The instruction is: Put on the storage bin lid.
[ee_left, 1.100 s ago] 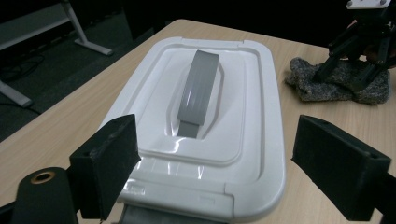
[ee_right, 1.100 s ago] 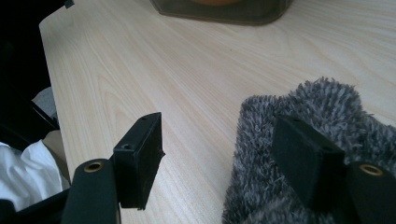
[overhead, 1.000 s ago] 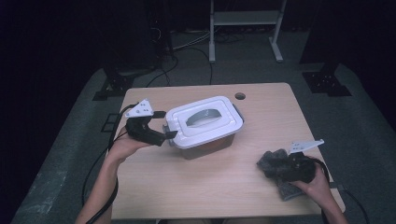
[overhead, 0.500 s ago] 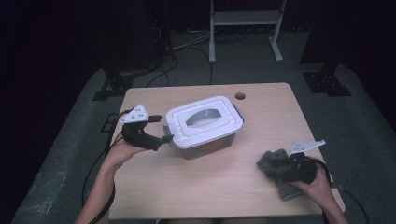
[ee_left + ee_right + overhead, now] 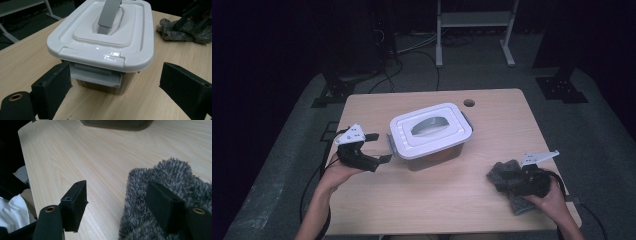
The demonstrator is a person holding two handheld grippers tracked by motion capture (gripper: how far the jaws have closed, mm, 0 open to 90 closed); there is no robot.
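A clear plastic box [image 5: 429, 132] with a white lid and a grey handle stands in the middle of the table. In the left gripper view the box's [image 5: 105, 32] end faces me, with a grey latch [image 5: 96, 75] under the lid rim. My left gripper [image 5: 381, 147] hovers open just left of the box, apart from it; its jaws [image 5: 117, 85] stand wide. A grey fuzzy cloth [image 5: 504, 175] lies at the front right. My right gripper [image 5: 514, 179] sits open on it, one jaw on the cloth [image 5: 160, 177] and the other over bare wood.
The wooden table [image 5: 492, 115] has a round cable hole [image 5: 469, 103] at its back edge. A metal frame [image 5: 474, 20] and cables stand on the dark floor beyond. The table's front edge runs close under both hands.
My left gripper has drawn back from the box's left end, toward the front left. The right gripper and the cloth have stayed put.
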